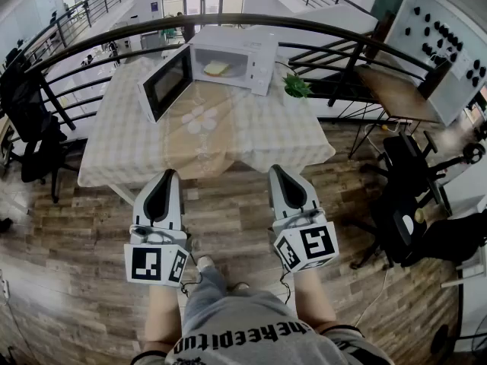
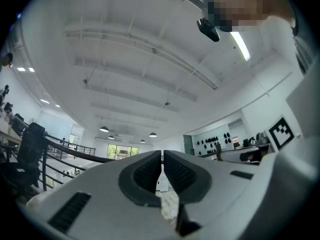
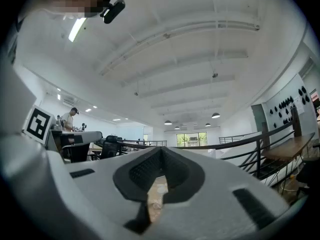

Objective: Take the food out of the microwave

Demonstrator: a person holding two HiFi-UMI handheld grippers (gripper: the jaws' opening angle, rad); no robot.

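Jaws of the left tool (image 1: pixel 170 173) meet with nothing between them, low by the near edge of the cloth-covered tabletop (image 1: pixel 251 135). Toward the tabletop's far side the white microwave (image 1: pixel 255 59) stands with its door (image 1: pixel 166 82) swung wide to the left. Inside its lit cavity lies the food (image 1: pixel 216 68), a pale yellowish slice, well apart from both tools. Whether a plate lies under it is too small to tell. A leafy plant (image 1: pixel 295 86) sits just beside the microwave's right side. The right tool (image 1: pixel 276 170) is likewise closed and empty. Both gripper views tilt toward the ceiling (image 2: pixel 150 59), showing only a sliver of tabletop between the jaws.
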